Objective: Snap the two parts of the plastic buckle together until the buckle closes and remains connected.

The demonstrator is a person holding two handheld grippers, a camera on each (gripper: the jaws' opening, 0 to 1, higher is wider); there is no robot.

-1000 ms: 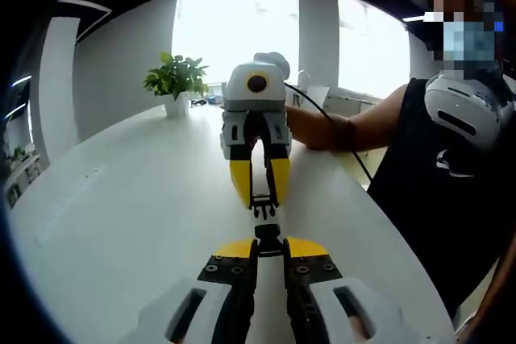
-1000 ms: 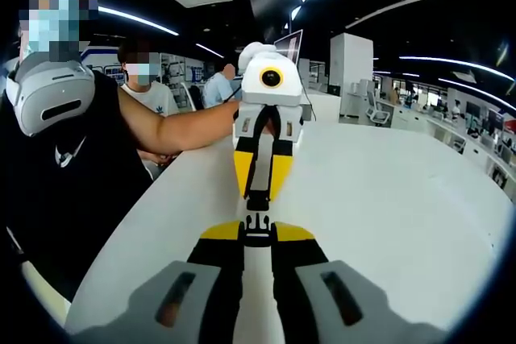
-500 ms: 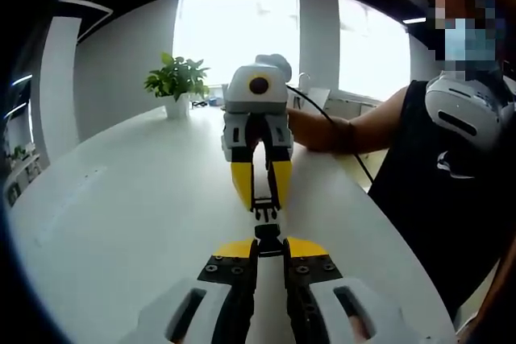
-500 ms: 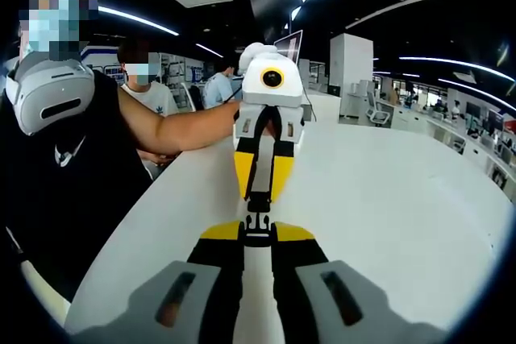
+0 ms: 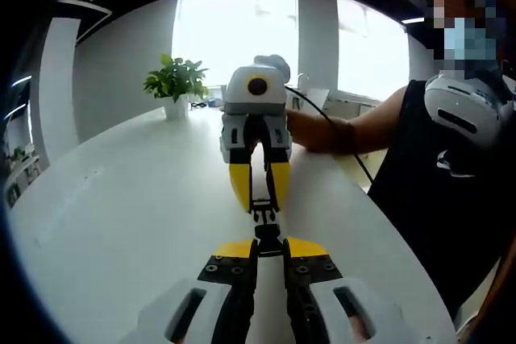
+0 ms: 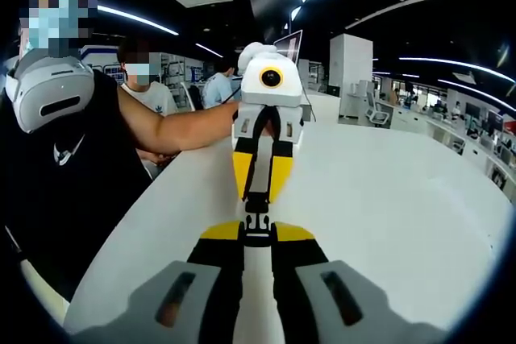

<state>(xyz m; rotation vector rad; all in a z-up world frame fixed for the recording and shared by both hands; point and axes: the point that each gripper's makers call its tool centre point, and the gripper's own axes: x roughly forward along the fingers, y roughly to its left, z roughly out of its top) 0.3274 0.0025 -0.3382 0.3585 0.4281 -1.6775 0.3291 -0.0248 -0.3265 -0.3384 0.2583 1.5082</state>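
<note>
Black plastic buckle halves [image 5: 265,223] sit nose-to-nose above white desk [image 5: 121,223], each clamped in a claw: left [image 5: 268,241], right at 12 o'clock [image 5: 260,203]. Axes aligned; prob. touching, unlatched.

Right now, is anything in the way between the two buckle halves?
Nothing visible. The pronged half in the right gripper faces the socket half in the left gripper tip to tip above the table.

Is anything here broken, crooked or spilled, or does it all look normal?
Nothing stands out. Each gripper, left and right, is shut on one buckle half, lined up tip to tip above the white table, not visibly joined.
</note>
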